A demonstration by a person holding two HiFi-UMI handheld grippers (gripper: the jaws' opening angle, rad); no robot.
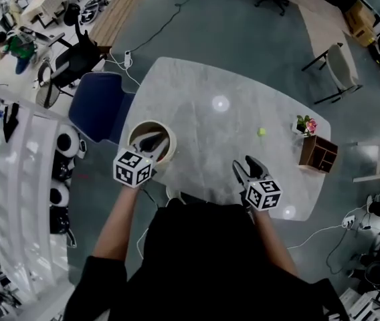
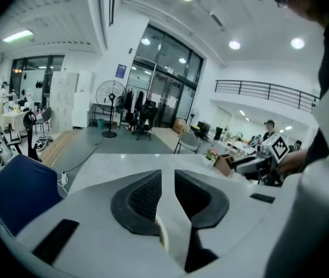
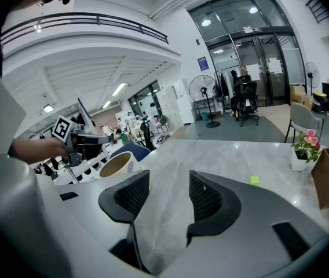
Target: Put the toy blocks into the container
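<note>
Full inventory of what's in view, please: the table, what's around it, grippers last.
table: 1, pale grey marbled, centre
container: 1, beige, round, table's left edge
toy block: 1, green, on the table right of centre
flower pot: 1, pink flowers, table's right end
wooden box: 1, brown, open compartments, beside the flower pot
blue chair: 1, left of the table
beige chair: 1, beyond the table's right end
left gripper: 1, black jaws, over the container, slightly apart, empty
right gripper: 1, black jaws, table's near edge, apart, empty
</note>
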